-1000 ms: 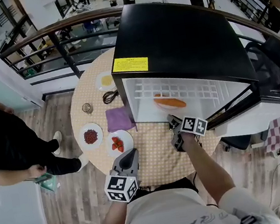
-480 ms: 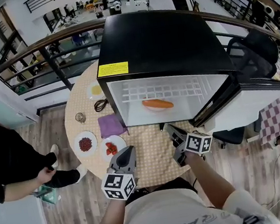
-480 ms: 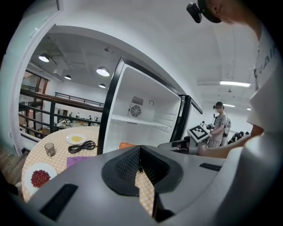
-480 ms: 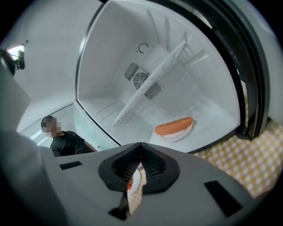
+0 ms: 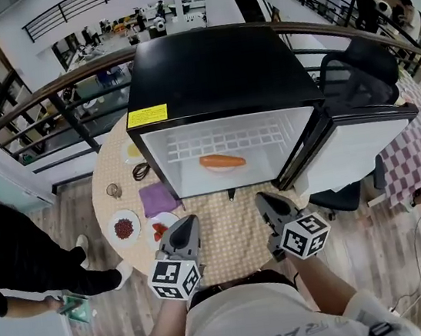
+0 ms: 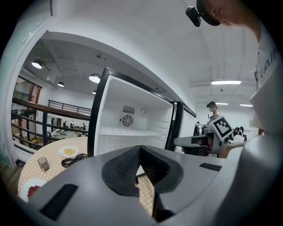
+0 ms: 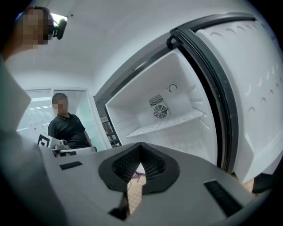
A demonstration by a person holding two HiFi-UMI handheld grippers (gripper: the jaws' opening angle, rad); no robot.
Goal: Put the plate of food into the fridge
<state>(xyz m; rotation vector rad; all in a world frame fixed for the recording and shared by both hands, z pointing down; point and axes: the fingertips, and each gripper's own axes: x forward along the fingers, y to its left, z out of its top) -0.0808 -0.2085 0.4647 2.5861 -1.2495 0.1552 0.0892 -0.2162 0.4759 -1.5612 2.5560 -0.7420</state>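
Observation:
A white plate with a long orange piece of food (image 5: 222,162) lies on the floor of the open black fridge (image 5: 212,70). Both grippers hover over the round table's near edge, well short of the fridge mouth. My left gripper (image 5: 189,221) is shut with nothing in it, and in the left gripper view its jaws (image 6: 139,150) meet in front of the white fridge interior (image 6: 128,128). My right gripper (image 5: 262,197) is also shut and empty. In the right gripper view its jaws (image 7: 140,146) point at the fridge's back wall with its fan (image 7: 160,111).
The fridge door (image 5: 358,142) stands wide open to the right, with an office chair (image 5: 353,77) behind it. Left of the fridge, the table holds a purple cloth (image 5: 156,198), a plate of red beans (image 5: 124,228), a plate of red fruit (image 5: 161,228), a glass (image 5: 113,190), a cable (image 5: 142,170) and a yellow-topped plate (image 5: 132,151). A person in black (image 5: 5,254) stands at the left.
My right gripper has drawn back from the fridge mouth toward me and its jaws have shut. The plate stays inside the fridge. The left gripper has barely moved.

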